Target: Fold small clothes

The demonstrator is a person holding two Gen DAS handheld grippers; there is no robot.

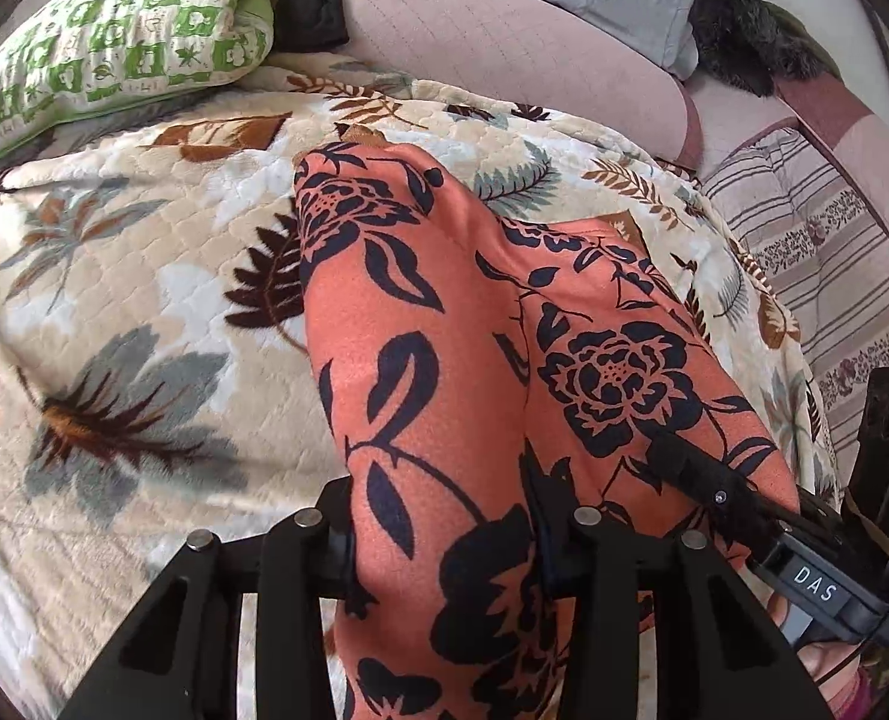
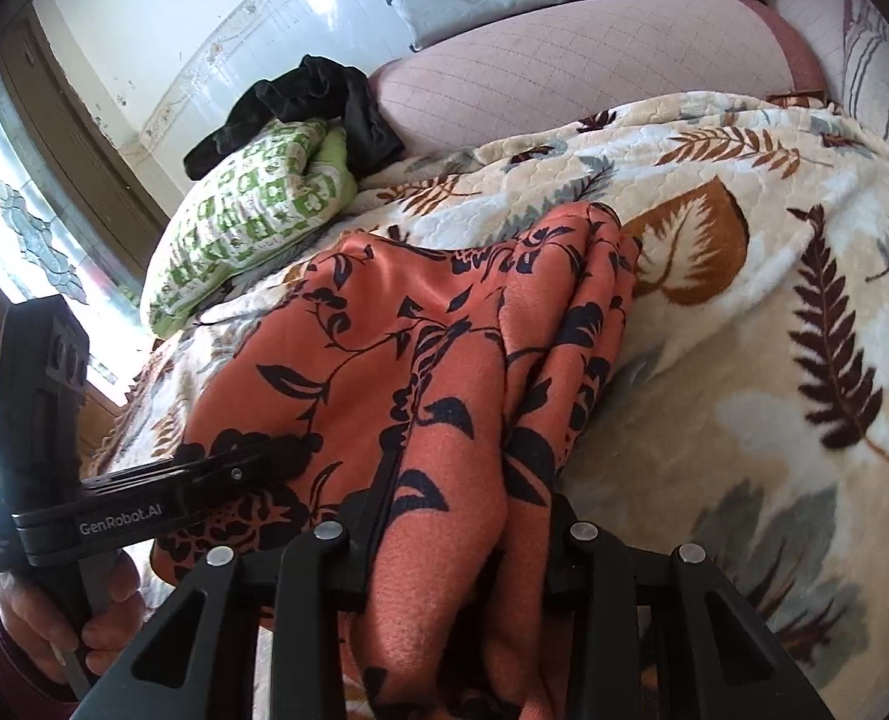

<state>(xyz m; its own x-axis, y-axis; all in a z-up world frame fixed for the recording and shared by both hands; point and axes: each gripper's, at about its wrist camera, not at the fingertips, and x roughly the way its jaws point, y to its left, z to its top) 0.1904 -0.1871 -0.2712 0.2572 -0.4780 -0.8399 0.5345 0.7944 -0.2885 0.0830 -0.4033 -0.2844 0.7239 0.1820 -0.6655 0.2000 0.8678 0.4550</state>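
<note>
Left gripper [image 1: 444,564] and right gripper [image 2: 456,564] were each clamped on a bunched end of the orange garment with black floral print [image 1: 444,324], the cloth filling the gap between each pair of fingers. The garment hung from both grips in long folds, its far end trailing onto the cream leaf-patterned blanket [image 1: 144,240] that covered the bed. Behind it lay a green-and-white patterned pillow [image 1: 114,54], dark clothing [image 2: 300,102] and a pink quilted cushion [image 1: 504,48]; a hand [image 2: 66,618] held the left gripper's handle in the right wrist view.
</note>
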